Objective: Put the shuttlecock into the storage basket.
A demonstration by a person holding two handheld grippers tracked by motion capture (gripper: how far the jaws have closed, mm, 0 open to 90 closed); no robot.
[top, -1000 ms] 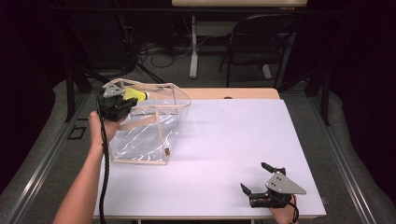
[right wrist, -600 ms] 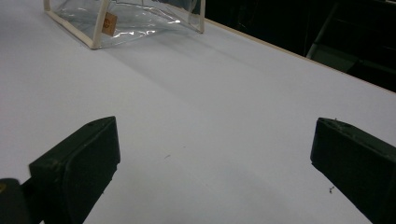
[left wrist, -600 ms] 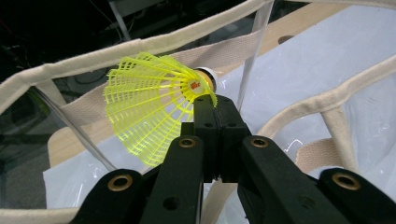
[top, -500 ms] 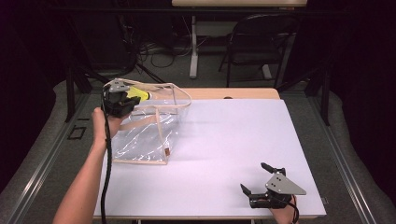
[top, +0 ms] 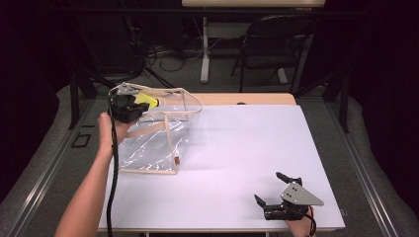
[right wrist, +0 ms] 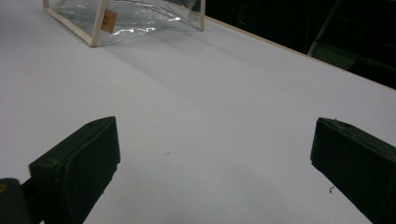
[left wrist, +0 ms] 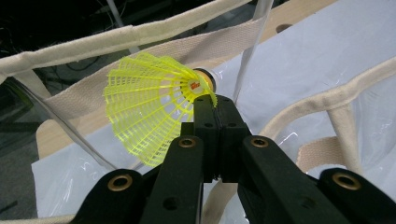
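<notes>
A clear plastic bag [top: 153,143] with beige webbing edges and handles lies on the white table at the left. My left gripper [top: 129,107] is held at the bag's far open rim, shut on the skirt of a yellow shuttlecock [top: 147,100]. In the left gripper view the shuttlecock [left wrist: 149,114] fans out to the left of the closed jaws, its cork end pointing away, with a beige strap [left wrist: 140,56] behind it. My right gripper [top: 272,190] rests open near the table's front right edge. The bag's corner [right wrist: 105,21] lies far ahead of its wide-apart jaws.
The white table top [top: 247,148] stretches between the bag and the right gripper. A wooden strip [top: 242,98] runs along the far edge. A dark folding chair [top: 276,44] and cables stand on the floor behind the table.
The left hand has shifted slightly with the shuttlecock at the bag's rim. The right gripper has stayed put.
</notes>
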